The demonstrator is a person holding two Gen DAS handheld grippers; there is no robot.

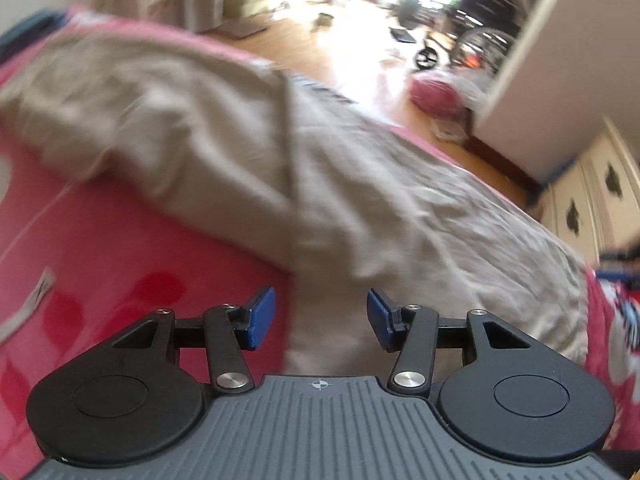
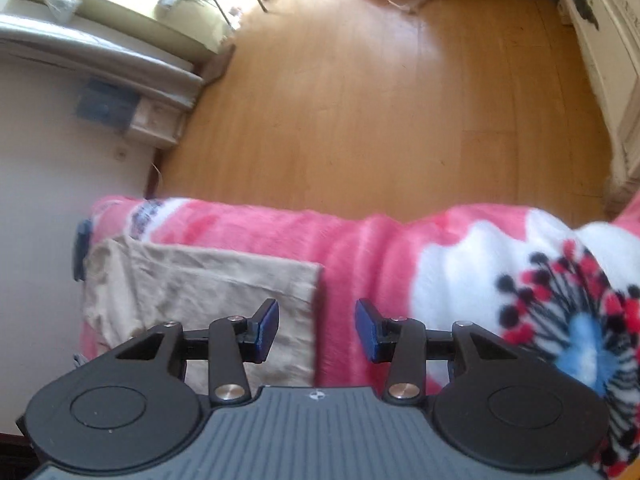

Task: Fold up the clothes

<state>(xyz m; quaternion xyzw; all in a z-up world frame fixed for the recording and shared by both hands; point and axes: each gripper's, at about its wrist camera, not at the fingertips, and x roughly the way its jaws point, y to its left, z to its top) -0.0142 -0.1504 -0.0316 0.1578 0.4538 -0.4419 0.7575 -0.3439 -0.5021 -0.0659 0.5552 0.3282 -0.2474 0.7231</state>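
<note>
A beige garment (image 1: 248,152) lies spread and partly folded over itself on a pink blanket (image 1: 100,248). In the left wrist view my left gripper (image 1: 321,320) hovers above the garment's near edge, open, with nothing between its blue pads. In the right wrist view the same garment (image 2: 200,288) lies flat at the left, its straight right edge running under my right gripper (image 2: 317,330). That gripper stands open above the edge, and no cloth is pinched between its pads.
The pink blanket (image 2: 380,248) carries a white, red and black flower print (image 2: 560,300) at the right. Beyond the bed's edge is wooden floor (image 2: 360,100). A white cabinet (image 2: 600,60) stands at the right, a pale wall and ledge (image 2: 100,60) at the left.
</note>
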